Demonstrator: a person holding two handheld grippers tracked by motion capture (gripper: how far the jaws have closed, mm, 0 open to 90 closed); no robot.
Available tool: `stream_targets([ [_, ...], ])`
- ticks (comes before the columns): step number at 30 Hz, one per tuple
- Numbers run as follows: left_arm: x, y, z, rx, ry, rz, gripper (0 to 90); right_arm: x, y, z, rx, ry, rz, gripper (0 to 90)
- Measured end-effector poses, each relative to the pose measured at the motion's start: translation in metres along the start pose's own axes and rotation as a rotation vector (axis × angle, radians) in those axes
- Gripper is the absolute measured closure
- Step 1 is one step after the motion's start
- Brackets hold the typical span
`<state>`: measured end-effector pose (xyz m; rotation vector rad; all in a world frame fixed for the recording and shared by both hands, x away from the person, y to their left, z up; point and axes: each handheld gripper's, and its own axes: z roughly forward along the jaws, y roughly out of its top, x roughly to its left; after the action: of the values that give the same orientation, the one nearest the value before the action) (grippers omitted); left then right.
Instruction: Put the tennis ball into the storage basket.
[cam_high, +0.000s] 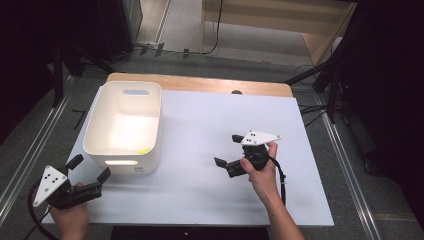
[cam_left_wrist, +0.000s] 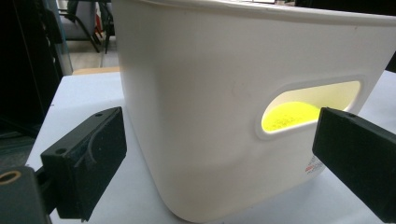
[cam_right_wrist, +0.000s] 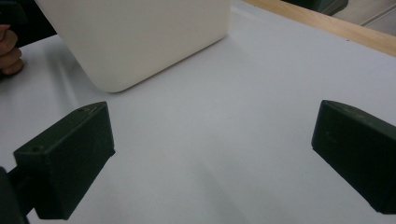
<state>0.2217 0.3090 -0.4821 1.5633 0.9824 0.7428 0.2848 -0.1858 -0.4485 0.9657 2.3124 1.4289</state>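
Gaping wide, the left claw (cam_high: 90, 167) faces the white bin (cam_high: 123, 127).

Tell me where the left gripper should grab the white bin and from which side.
Probably the near end wall of the white bin, at its handle slot. Bring the left gripper in from the person's side: its open jaws already face that wall, and the cutout gives one jaw an edge to hook over.
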Motion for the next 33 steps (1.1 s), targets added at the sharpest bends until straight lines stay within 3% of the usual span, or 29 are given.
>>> stream_targets([
  [33,0.000,0.000,0.000,0.006,0.005,0.006,2.9,-0.025,-0.045,-0.045,-0.031,-0.092,0.093,0.0],
])
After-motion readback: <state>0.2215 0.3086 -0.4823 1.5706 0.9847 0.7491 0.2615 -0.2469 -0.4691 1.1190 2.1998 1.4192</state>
